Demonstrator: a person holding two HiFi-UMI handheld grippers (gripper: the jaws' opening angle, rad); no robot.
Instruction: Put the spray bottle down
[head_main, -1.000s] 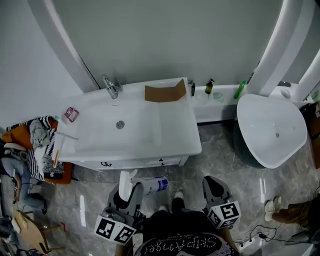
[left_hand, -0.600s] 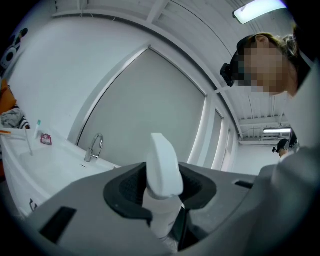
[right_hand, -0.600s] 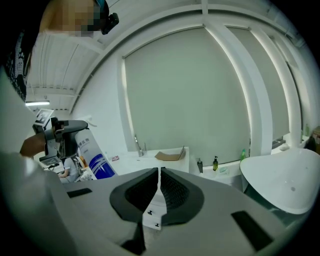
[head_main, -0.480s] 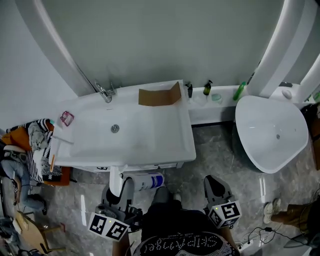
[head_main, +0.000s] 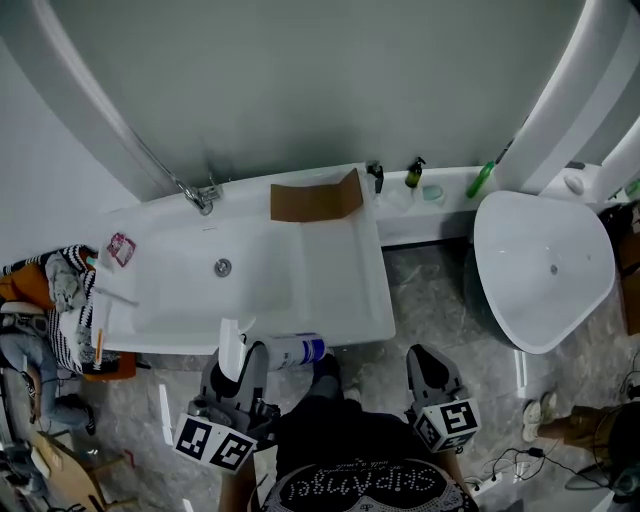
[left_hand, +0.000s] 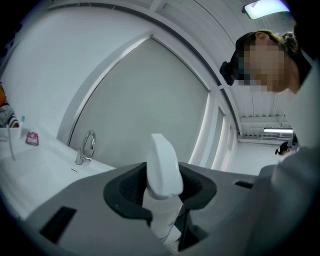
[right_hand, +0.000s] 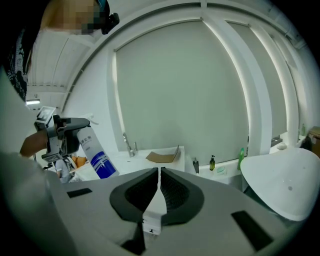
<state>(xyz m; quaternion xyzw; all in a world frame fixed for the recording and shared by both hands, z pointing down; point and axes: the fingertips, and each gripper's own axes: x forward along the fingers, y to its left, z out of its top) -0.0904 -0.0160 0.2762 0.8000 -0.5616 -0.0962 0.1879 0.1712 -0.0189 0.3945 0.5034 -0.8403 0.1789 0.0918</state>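
The spray bottle is white with a blue label and lies level, its body pointing right, at the front edge of the sink counter. My left gripper is shut on its neck. In the left gripper view the white spray head stands up between the jaws of the left gripper. The right gripper view shows the bottle tilted at the left. My right gripper hangs over the floor to the right, shut and empty; its pads meet.
On the counter are a faucet, a brown cardboard piece and a pink item. Small bottles stand on the ledge behind. A white tub fills the right. Clothes are piled on a chair at left.
The counter has come closer in the head view. My left gripper with the bottle now reaches its front edge. The right gripper moved forward alongside, still shut.
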